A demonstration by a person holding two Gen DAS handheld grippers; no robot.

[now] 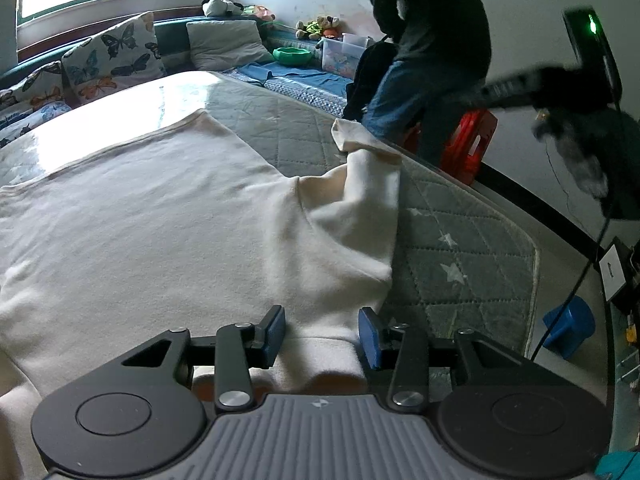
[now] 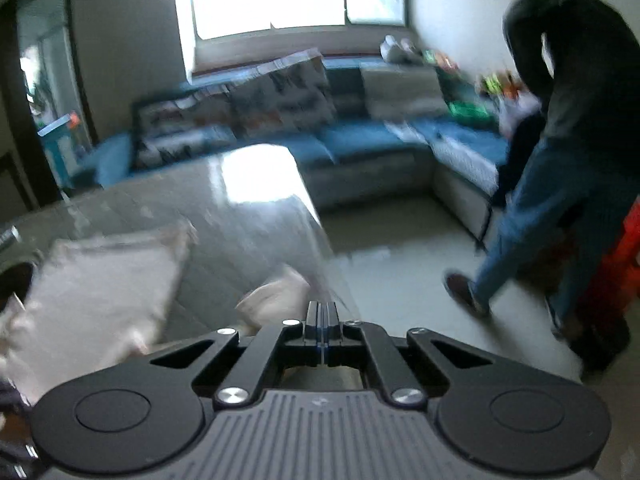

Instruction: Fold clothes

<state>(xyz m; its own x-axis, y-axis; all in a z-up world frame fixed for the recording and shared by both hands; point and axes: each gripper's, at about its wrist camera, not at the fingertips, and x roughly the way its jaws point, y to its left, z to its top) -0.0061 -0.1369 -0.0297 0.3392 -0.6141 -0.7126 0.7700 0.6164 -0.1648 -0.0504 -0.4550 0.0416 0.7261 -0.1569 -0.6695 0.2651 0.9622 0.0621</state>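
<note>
Between left hand-held gripper (image 1: 322, 332) pads, cream sweatshirt (image 1: 160, 220)

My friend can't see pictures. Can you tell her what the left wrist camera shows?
The open left gripper hovers over the near edge of a cream shirt spread on a quilted grey mat, one sleeve bunched up. Behind it are a blue sofa with butterfly cushions and a person in dark top and jeans.
</note>
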